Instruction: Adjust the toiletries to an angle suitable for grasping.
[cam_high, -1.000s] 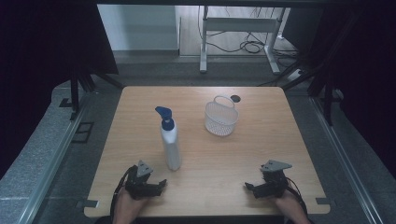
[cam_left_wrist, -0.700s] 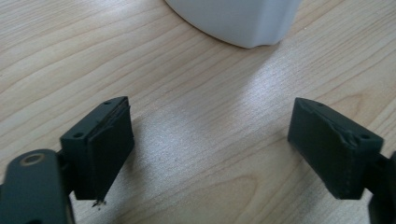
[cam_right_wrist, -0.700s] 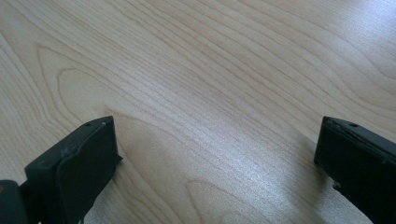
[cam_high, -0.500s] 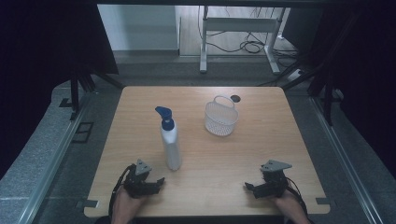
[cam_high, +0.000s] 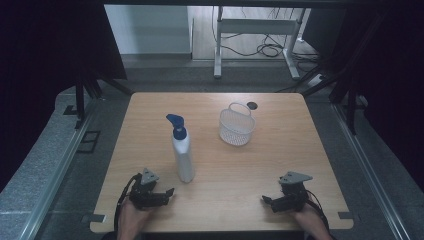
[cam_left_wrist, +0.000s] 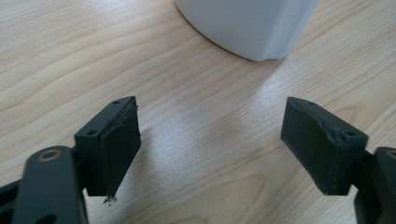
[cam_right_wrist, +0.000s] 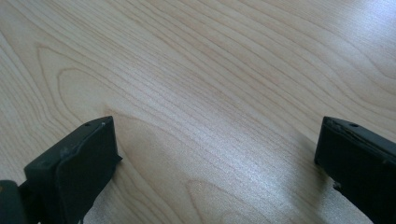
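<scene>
A white spray bottle (cam_high: 183, 155) with a blue trigger head stands upright left of the table's middle. My left gripper (cam_high: 169, 193) lies near the front edge, just left of the bottle's foot and pointing toward it. Its jaws have just been closing a little and stand open with nothing between them. The left gripper view has the bottle's white base (cam_left_wrist: 247, 23) a short way beyond the open left gripper (cam_left_wrist: 210, 149). My right gripper (cam_high: 266, 201) rests open at the front right, pointing left. In its own view, the right gripper (cam_right_wrist: 215, 158) has bare wood between its jaws.
A white mesh basket (cam_high: 236, 126) with a handle stands right of the bottle toward the back. A small black disc (cam_high: 251, 105) lies behind it. The wooden table (cam_high: 280, 160) ends close behind both hands. A metal frame and cables are on the floor beyond.
The left gripper has shifted very slightly near the bottle's foot. The bottle, the basket and the right gripper stand as before.
</scene>
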